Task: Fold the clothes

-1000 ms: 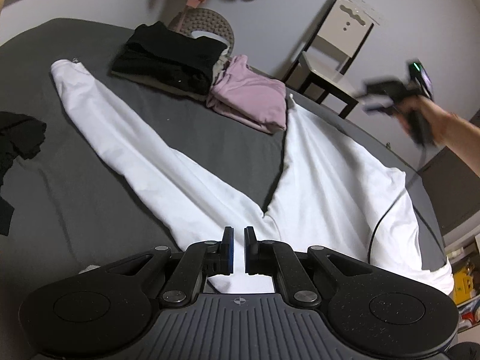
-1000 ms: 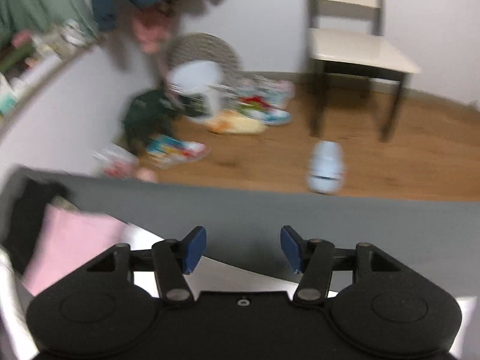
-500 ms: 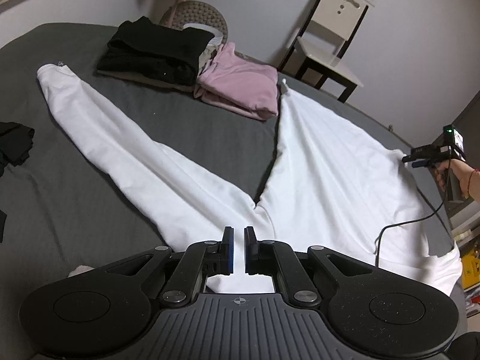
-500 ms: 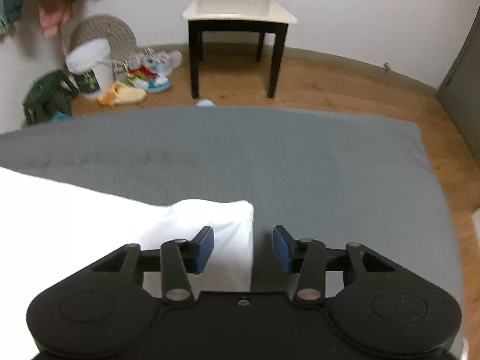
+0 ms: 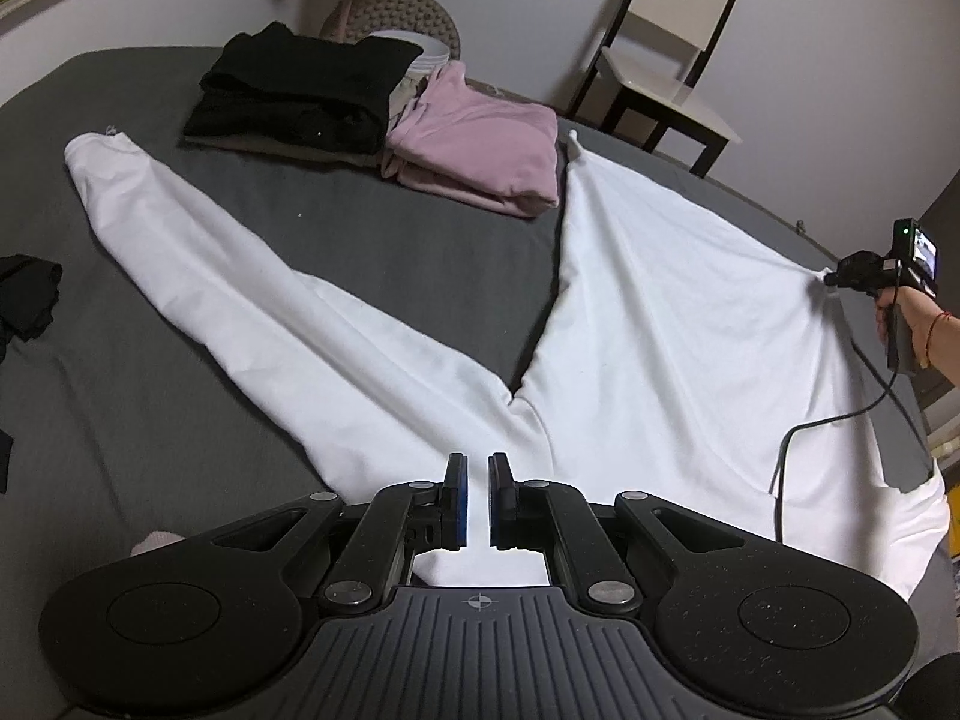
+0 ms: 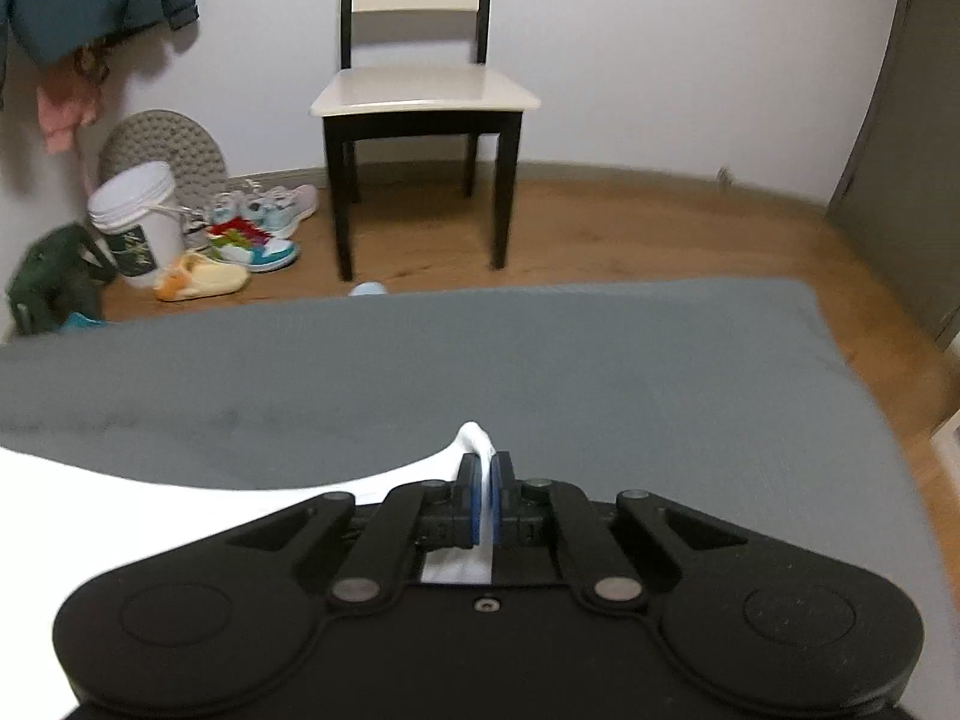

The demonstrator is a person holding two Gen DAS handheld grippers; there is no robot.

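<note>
My right tool [image 6: 481, 483] is pinched shut on a corner of the white pants [image 5: 660, 324]. A little bit of white cloth [image 6: 474, 438] pokes up between its blue pads. In the left view I see that tool [image 5: 831, 280] in my hand [image 5: 900, 315], pulling one pant leg toward the right edge of the bed [image 5: 390, 240]. The cloth there is tight and makes small folds.

My left tool [image 5: 474, 501] hangs over the top part of the pants, near the close edge of the bed. Its two fingers are almost together with a thin gap, and nothing is between them.

The pants lie flat on the gray bed in a V shape. One leg goes to the far left corner. The other leg goes to the far right side. Between the legs there is bare gray sheet.

A black pile of folded clothes [image 5: 300, 96] and a pink pile of folded clothes [image 5: 480, 138] sit side by side at the far edge. The pink pile is just beside the end of the right leg. A black piece of cloth [image 5: 24, 300] lies at the left edge.

Past the bed there is a chair [image 6: 420, 90] and open wood floor [image 6: 660, 228].
</note>
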